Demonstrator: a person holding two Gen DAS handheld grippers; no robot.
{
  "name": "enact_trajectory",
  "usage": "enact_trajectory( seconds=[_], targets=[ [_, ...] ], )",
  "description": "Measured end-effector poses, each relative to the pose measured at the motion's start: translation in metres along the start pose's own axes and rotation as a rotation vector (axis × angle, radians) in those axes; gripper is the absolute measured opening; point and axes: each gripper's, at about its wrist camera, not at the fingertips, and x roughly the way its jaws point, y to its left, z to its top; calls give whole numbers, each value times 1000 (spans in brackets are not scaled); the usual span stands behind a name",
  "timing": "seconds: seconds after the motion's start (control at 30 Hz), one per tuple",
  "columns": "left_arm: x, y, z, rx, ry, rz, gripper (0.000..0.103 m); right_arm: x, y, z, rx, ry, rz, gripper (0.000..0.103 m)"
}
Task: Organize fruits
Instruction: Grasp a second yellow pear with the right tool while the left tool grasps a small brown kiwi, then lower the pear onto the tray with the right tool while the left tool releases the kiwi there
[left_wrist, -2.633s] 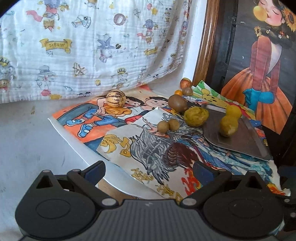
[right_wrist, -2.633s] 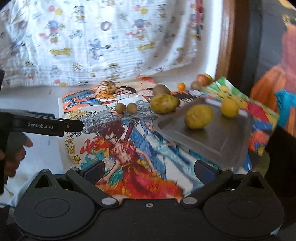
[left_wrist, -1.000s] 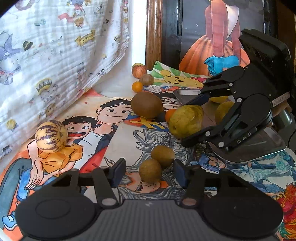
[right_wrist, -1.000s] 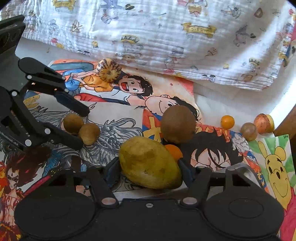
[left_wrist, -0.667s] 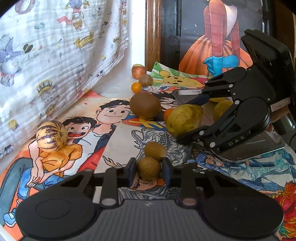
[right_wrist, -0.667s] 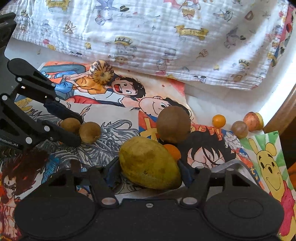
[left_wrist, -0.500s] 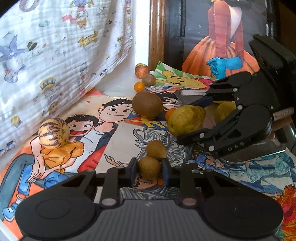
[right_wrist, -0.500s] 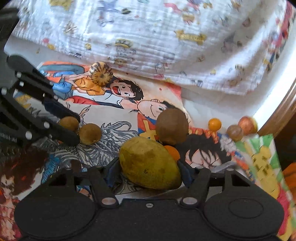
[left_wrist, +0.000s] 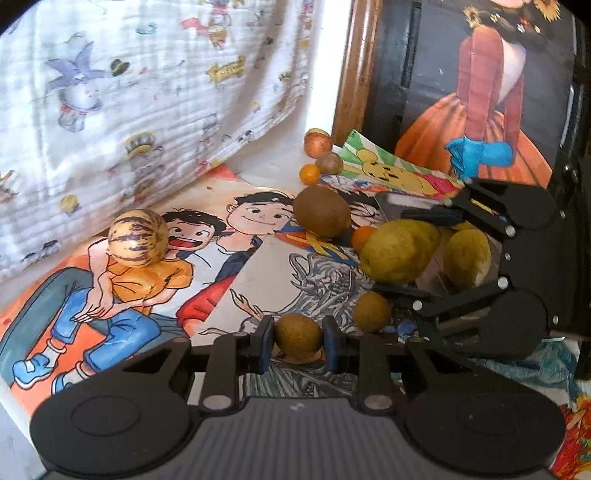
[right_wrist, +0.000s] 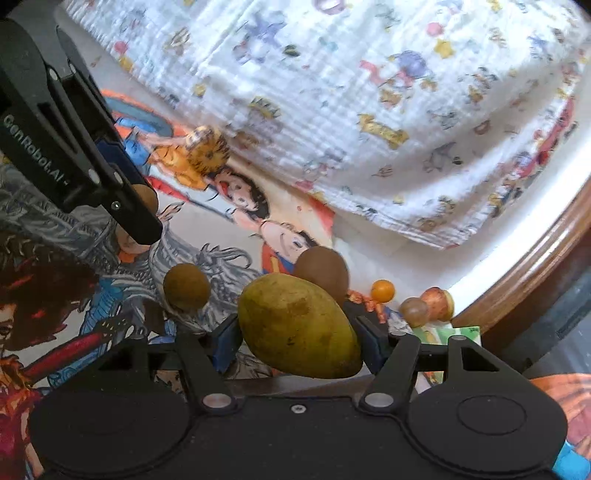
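Now we are at the pick-up step, with both grippers loaded. Our left gripper (left_wrist: 298, 341) has its jaws closed narrow on a small brown fruit (left_wrist: 297, 336), just above the cartoon posters (left_wrist: 147, 280). Our right gripper (right_wrist: 295, 341) clamps the big yellow-green mango (right_wrist: 297, 326), jaws spread wide around it, close beside the metal tray (left_wrist: 436, 275) where a yellow fruit (left_wrist: 466, 257) already sits. Next, we judge, both loads need carrying over the tray, lowering gently and releasing without rolling.
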Motion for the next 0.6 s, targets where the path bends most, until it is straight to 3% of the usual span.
enact_trajectory(
  seconds=[0.33, 0.6],
  targets=[
    [-12, -22, 19, -111, -141, -54, 30, -47, -51, -15, 164, -96, -172, 67],
    [7, -63, 25, -73, -112, -122, 30, -60, -92, -59, 323, -12, -248, 67]
  ],
)
